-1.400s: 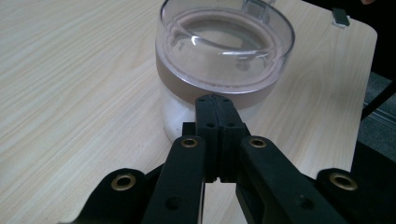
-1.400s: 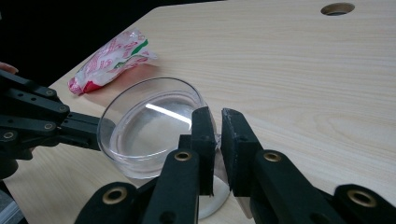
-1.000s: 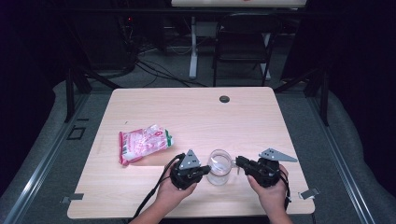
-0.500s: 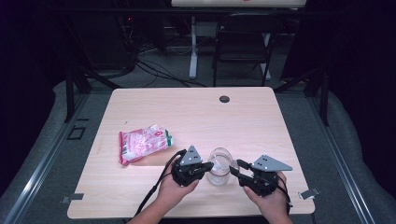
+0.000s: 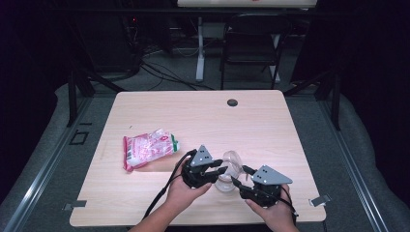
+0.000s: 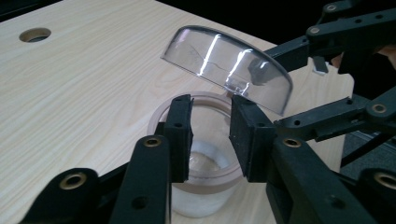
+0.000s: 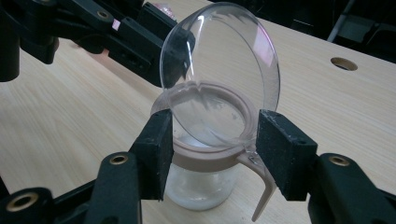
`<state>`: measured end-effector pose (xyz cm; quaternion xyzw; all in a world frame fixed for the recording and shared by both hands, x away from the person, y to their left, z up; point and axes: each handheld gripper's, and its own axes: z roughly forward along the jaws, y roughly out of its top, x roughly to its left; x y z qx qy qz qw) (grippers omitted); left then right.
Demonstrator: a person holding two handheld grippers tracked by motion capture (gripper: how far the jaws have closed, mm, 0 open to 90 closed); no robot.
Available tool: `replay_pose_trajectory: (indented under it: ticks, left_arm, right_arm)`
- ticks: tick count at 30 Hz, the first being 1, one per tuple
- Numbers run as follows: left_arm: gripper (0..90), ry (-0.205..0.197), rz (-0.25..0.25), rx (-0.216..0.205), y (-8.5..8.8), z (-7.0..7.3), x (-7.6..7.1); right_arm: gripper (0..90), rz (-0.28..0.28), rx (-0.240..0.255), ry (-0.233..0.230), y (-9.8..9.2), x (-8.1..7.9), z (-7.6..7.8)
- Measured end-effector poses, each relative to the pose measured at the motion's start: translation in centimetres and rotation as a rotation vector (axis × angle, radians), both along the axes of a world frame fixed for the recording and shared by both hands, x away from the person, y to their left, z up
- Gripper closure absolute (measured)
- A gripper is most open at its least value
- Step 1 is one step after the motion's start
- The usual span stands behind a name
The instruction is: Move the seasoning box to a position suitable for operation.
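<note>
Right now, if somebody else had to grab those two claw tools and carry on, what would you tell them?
Left gripper: jaws just opening, either side of the jar's rim, not squeezing.
Right gripper: jaws just opened wide, astride the jar, pads clear.
Glass jar: upright at the table's near edge, between both grippers; its hinged clear lid is flipped up.
Snack bag: lying to the left, untouched.
Done: jar open. Left: probably the bag.

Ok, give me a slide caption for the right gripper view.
Right gripper open around a clear jar, its hinged lid flipped up, on a wooden table.
</note>
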<state>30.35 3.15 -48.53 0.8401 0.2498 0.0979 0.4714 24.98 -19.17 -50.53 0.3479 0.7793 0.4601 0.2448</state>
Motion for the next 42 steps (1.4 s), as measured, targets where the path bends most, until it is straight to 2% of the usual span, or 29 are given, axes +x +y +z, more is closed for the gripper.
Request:
replay_pose_trajectory:
  ticks: [8, 14, 18, 24, 38, 42]
  left_arm:
    - [61.1, -0.014, 0.032, 0.048, -0.2, -0.8, 0.5]
    - [58.3, -0.001, 0.062, 0.066, -0.1, -1.5, 1.0]
    - [59.8, 0.025, 0.069, 0.083, -0.2, -2.4, 1.3]
    - [61.4, 0.038, 0.07, 0.07, 0.0, -2.6, 1.4]
    - [61.5, 0.016, 0.069, 0.061, 0.1, -2.8, 1.3]
    - [61.4, 0.016, 0.068, 0.06, 0.1, -2.8, 1.3]
  right_arm:
    - [47.1, 0.0, 0.003, 0.002, 0.0, 0.0, 0.0]
    - [47.2, 0.0, 0.011, 0.004, -0.1, 0.1, 0.0]
    - [47.1, 0.001, 0.017, 0.007, -0.2, 0.1, -0.1]
    - [47.5, 0.0, 0.02, 0.014, -0.4, 0.2, -0.1]
    - [48.4, -0.032, 0.028, 0.026, -1.3, 0.3, -0.4]
    - [48.8, -0.052, 0.052, 0.029, -2.0, 0.4, -0.3]
